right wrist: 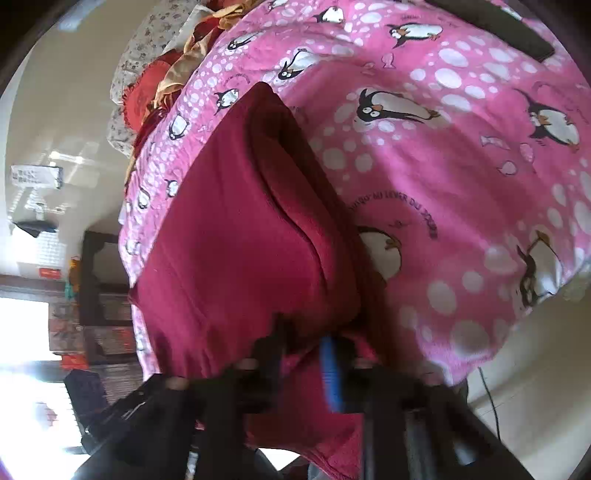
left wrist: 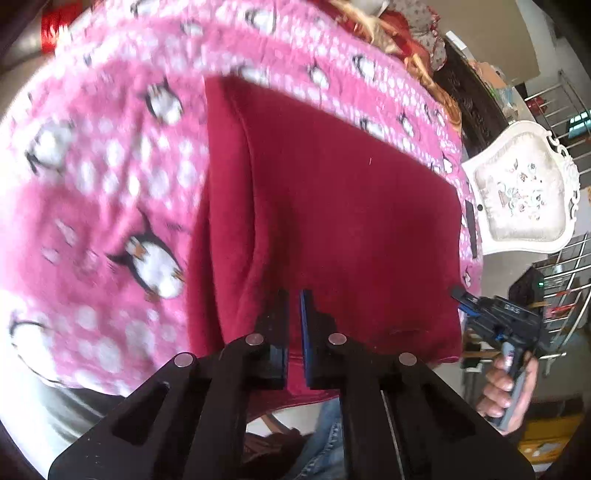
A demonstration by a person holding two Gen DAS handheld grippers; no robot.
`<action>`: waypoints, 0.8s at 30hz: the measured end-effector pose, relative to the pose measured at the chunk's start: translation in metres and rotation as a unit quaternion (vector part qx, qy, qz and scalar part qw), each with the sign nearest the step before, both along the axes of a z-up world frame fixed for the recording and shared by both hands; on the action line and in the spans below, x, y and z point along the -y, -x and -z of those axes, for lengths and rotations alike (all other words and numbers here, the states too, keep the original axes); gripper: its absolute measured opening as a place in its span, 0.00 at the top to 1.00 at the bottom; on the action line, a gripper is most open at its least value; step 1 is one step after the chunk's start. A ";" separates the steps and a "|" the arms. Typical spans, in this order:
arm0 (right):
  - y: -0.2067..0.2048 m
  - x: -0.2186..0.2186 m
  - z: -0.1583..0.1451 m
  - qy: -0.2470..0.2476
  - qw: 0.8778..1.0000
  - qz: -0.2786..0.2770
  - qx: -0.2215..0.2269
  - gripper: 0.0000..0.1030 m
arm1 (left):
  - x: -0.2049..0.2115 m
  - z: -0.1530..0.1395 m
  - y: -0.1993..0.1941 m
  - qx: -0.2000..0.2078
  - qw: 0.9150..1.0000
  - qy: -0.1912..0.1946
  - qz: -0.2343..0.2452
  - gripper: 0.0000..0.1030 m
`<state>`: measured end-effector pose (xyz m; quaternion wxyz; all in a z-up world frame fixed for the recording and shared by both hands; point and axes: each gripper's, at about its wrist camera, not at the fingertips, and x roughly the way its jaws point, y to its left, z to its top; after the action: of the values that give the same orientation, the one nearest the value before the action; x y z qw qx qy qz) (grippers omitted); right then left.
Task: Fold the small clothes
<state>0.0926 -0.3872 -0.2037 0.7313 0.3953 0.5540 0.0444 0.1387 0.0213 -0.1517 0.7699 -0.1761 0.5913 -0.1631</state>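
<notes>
Here, two hand-held grippers [left wrist: 294,325] [right wrist: 306,354] pinch one garment [left wrist: 351,206].

On our far side, the pink blanket [left wrist: 92,206] lies bare to the left of the red garment [left wrist: 332,206], giving open passage there. On our right, the white chair [left wrist: 521,192] stands just beyond the blanket edge and narrows that approach. At the far end, a heap of cushions and cloth [right wrist: 155,92] blocks the way. A dark flat object [right wrist: 498,26] occupies one blanket corner.
</notes>
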 end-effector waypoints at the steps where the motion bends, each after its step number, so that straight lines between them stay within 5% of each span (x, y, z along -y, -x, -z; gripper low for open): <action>1: 0.001 0.001 -0.004 -0.005 1.000 -0.001 0.005 0.93 | -0.004 -0.005 0.003 0.007 1.000 -0.002 -0.003 0.98; 6: 0.020 -0.006 -0.045 0.019 0.998 -0.031 0.055 0.95 | -0.030 -0.007 0.024 -0.005 0.999 0.031 -0.017 0.96; 10: 0.027 -0.010 -0.031 0.025 0.998 -0.048 0.043 0.80 | -0.028 0.020 0.042 -0.048 0.996 0.065 -0.024 0.41; 12: 0.029 -0.009 -0.021 0.018 0.998 -0.043 0.033 0.46 | -0.021 0.027 0.047 -0.057 0.996 0.062 -0.022 0.41; 16: 0.029 -0.014 -0.014 0.009 0.998 -0.041 0.035 0.46 | -0.010 0.031 0.040 -0.060 0.996 0.064 -0.015 0.41; 19: 0.022 -0.016 -0.011 0.005 0.999 -0.039 0.033 0.46 | -0.001 0.030 0.026 -0.051 0.999 0.003 -0.015 0.44; 21: 0.016 -0.015 -0.006 -0.011 0.999 -0.036 0.033 0.54 | 0.000 0.040 0.017 -0.056 0.998 -0.005 -0.011 0.51; 22: 0.012 -0.014 0.000 -0.024 0.999 -0.037 0.029 0.61 | 0.000 0.043 0.013 -0.063 0.998 -0.012 -0.016 0.67; 24: 0.008 -0.014 0.006 -0.020 0.999 -0.034 0.015 0.82 | -0.007 0.041 0.011 -0.066 0.998 0.002 -0.024 0.79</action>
<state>0.0843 -0.3733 -0.2097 0.7294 0.3905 0.5549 0.0864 0.1273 0.0287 -0.1929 0.7325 -0.2023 0.6361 -0.1338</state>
